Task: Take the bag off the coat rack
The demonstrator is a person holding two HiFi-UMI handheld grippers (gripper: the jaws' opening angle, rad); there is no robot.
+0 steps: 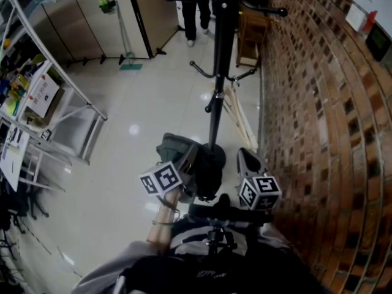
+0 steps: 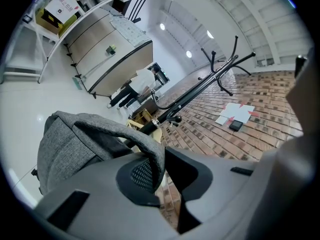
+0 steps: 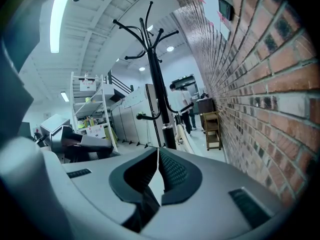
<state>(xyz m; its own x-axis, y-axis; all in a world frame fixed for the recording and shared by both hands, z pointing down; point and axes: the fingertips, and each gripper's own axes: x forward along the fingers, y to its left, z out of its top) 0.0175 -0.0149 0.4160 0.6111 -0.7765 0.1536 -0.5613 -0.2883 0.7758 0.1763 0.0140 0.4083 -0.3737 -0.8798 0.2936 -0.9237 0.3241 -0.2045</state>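
A grey fabric bag [image 1: 176, 152] hangs low beside the black coat rack [image 1: 218, 72], clear of its hooks. My left gripper [image 1: 184, 167] is shut on the bag's grey strap [image 2: 150, 149], which loops over between the jaws. The bag's body [image 2: 70, 144] sags to the left of them. In the left gripper view the coat rack [image 2: 200, 86] stands beyond the bag. My right gripper [image 1: 248, 159] hovers just right of the rack's base, near the brick wall. In its own view the right gripper [image 3: 158, 156] is shut on nothing and faces the coat rack [image 3: 156, 84].
A brick wall [image 1: 331, 121] runs along the right. A wooden stool [image 1: 251, 35] and a standing person [image 1: 193, 5] are behind the rack. Wooden slats [image 1: 237, 118] lean by the wall. A metal shelf unit [image 1: 37, 97] stands at the left, with cabinets [image 1: 104, 17] at the back.
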